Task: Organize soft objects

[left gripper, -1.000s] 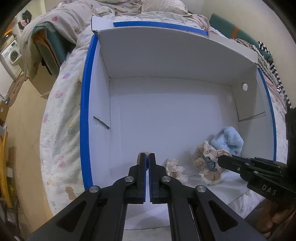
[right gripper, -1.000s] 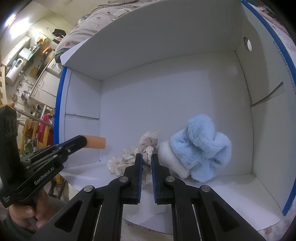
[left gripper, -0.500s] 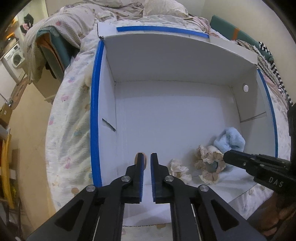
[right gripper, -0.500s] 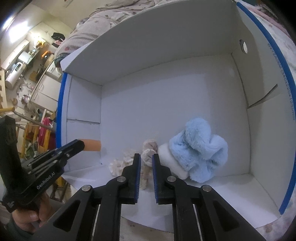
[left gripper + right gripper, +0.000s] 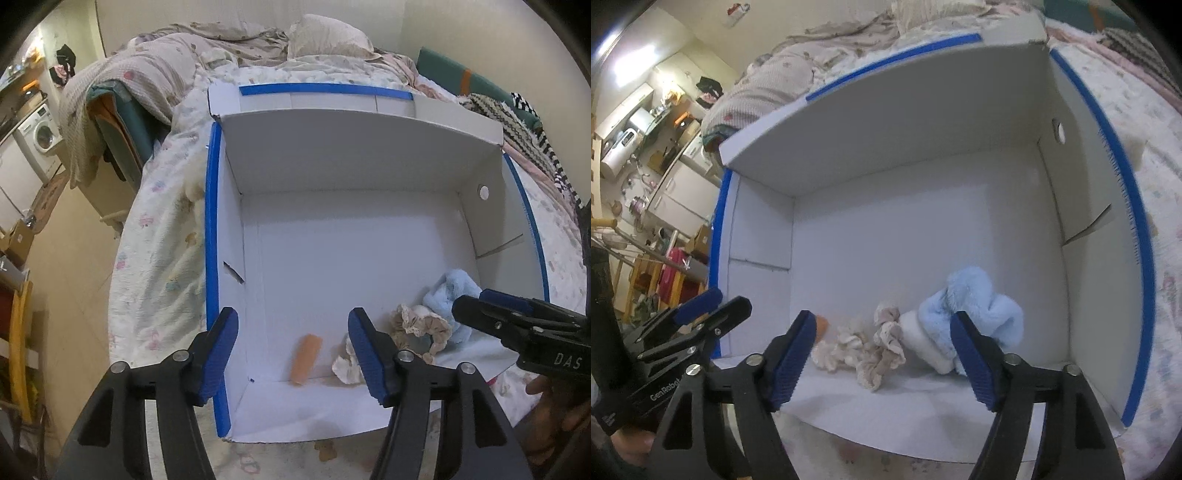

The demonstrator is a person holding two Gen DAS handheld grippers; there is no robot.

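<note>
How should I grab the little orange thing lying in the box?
Probably pinch the orange piece across its narrow middle, coming straight down from above. It lies flat on the white box floor, long and slim, so its long sides are the easy ones to squeeze. The cream scrunchie sits close on one side, so keep the fingers narrow.

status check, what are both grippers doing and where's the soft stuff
Left hand-held gripper open, empty. Right hand-held gripper open, empty. Orange piece, cream scrunchie, beige scrunchie, blue fluffy item all in the white box. Nothing blocking.

Matt white cardboard box (image 5: 351, 177), fluffy towel (image 5: 975, 299)
</note>
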